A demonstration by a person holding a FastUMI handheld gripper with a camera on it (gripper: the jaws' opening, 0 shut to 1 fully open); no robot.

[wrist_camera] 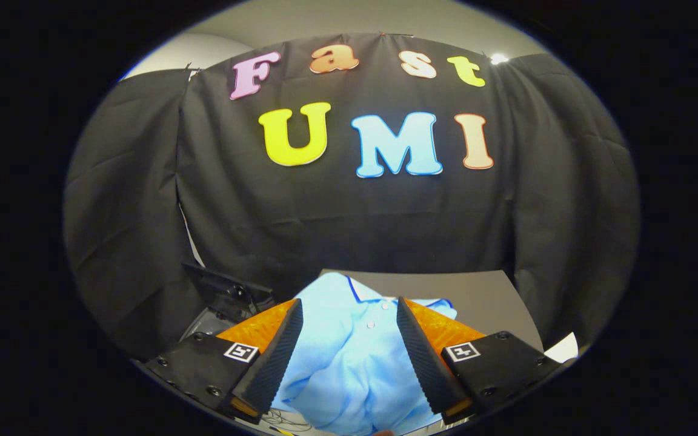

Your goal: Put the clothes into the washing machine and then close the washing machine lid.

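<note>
In the gripper view, the claw [349,318] is spread wide and pinches nothing. A light blue polo shirt [349,357] lies crumpled between and under its fingers, on the grey surface [482,293] before the black cloth wall [349,218].

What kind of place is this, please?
Probably a staged recording booth, not a real laundry room: black cloth hangs as a wall, and a blue shirt lies on a grey table. The open tongs hover over the shirt.

Grey table [482,293]; crumpled light-blue polo shirt [349,357] directly on it
</note>
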